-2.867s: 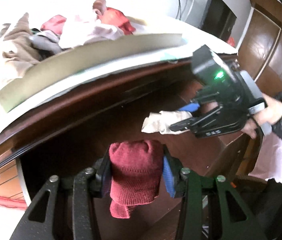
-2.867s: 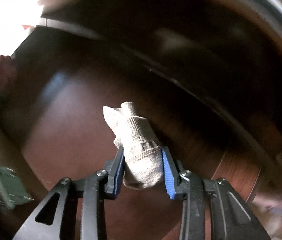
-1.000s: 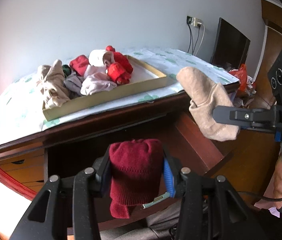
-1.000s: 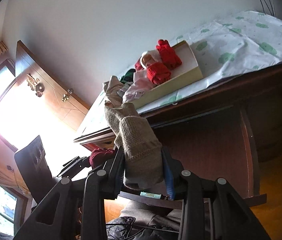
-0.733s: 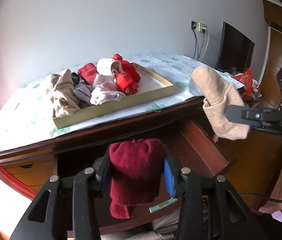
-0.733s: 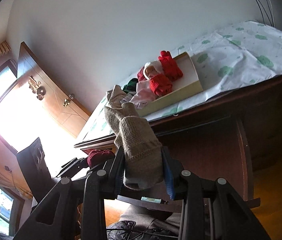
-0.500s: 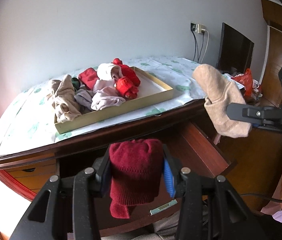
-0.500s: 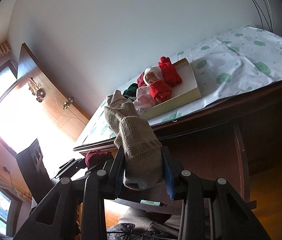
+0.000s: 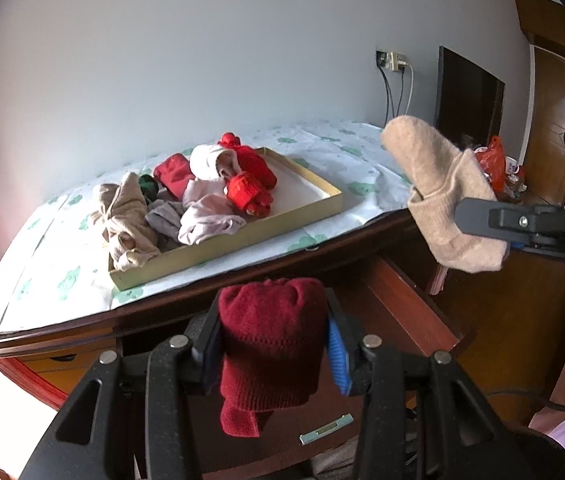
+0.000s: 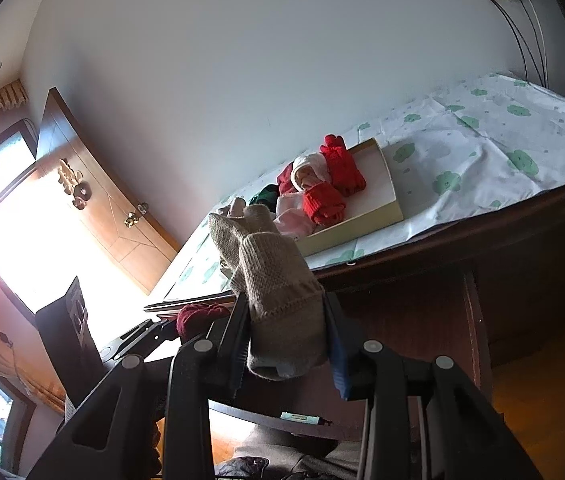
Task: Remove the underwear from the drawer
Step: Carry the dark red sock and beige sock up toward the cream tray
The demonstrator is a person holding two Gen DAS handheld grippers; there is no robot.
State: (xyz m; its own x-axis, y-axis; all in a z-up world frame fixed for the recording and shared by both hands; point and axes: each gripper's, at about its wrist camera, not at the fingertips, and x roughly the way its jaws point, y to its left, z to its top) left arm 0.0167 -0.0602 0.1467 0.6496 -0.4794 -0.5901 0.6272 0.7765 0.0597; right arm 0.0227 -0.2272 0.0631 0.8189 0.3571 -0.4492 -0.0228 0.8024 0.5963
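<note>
Lifting clear now: both bundles have come up out of the drawer (image 9: 410,300), left tongs (image 9: 272,342) clamped on the maroon bundle (image 9: 268,344), right tongs (image 10: 288,334) gripping the beige bundle (image 10: 278,292), heading for the tray (image 9: 242,236) on the table (image 9: 62,280)

A pale grey wall (image 9: 202,60) rises behind the dark wooden surface (image 9: 242,292), which wears a white cloth with green prints (image 10: 482,140). Bright daylight floods a window (image 10: 10,240) beside a brown wooden door (image 10: 102,208).
</note>
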